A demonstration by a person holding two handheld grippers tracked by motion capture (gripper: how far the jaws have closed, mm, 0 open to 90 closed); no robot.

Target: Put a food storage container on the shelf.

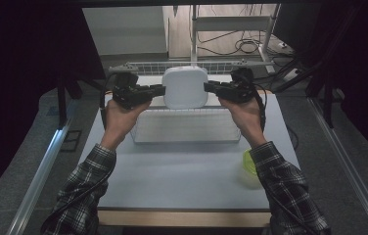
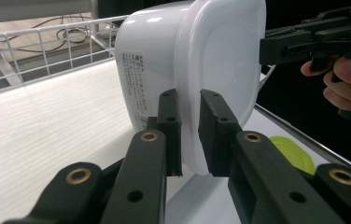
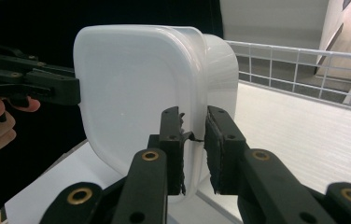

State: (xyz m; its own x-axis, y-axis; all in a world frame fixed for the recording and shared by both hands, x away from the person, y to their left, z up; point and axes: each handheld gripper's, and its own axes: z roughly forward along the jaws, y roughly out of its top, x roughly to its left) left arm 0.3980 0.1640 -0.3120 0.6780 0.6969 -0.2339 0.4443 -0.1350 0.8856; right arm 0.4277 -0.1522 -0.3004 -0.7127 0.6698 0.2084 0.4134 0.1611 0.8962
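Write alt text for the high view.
Two handheld grippers, left gripper and right gripper, clamp opposite rims of a white plastic container above a wire basket on a white table; a yellow-green lid lies near the right sleeve.

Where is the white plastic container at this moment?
In the high view the white container is held at the table's far middle, above the wire rack, gripped on each side by the left tongs and right tongs.

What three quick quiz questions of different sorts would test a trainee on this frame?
1. True or false: the white container rests flat on the table.
2. What grips the container's rim? A) left gripper alone B) both grippers C) a bare hand
3. What colour is the lid near the person's right sleeve?

Key: 1 false, it is held up on edge; 2 B, the right gripper clamps the opposite side; 3 yellow-green.
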